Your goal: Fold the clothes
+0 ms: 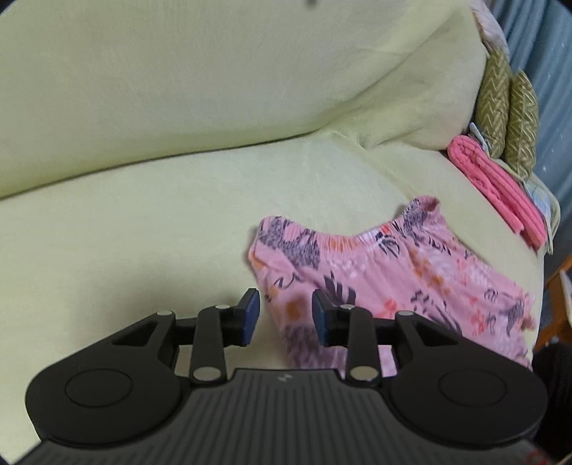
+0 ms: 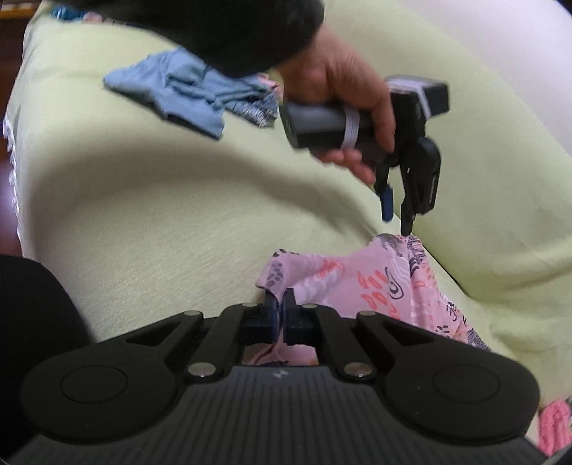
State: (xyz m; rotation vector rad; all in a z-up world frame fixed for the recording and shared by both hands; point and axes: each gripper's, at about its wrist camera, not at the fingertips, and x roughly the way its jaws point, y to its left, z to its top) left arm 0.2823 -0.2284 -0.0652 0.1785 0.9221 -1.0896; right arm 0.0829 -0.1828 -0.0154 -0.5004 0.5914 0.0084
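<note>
The right claw (image 2: 280,307) is clenched on the near corner of the pink garment with a dark leaf and orange flower print (image 2: 361,282), a fold of the cloth pinched between its two blue pads. From that corner the garment runs off toward two o'clock in the right wrist view, across the pale yellow-green sofa seat (image 2: 161,232).

The left claw (image 1: 286,314) is released, its blue-padded fingers (image 1: 252,309) standing well apart with nothing gripped. In its own view it hovers over the garment's left edge, and the gathered waistband lies ahead at about one o'clock. In the right wrist view the same claw points down at the garment's far corner, its dark tip touching or just above the cloth; which of the two cannot be told. A hand (image 2: 339,82) in a dark sleeve (image 2: 228,32) grips its grey handle.

The printed garment lies on the seat, close to the sofa's back cushion (image 1: 214,71). Farther out, at ten to eleven o'clock in the right wrist view, a crumpled light blue garment (image 2: 171,93) lies on the seat with a bit of patterned cloth just beside it. At two o'clock in the left wrist view a folded coral-pink cloth (image 1: 497,186) rests at the seat's end, beside two olive-green cushions with a zigzag weave (image 1: 507,107).
</note>
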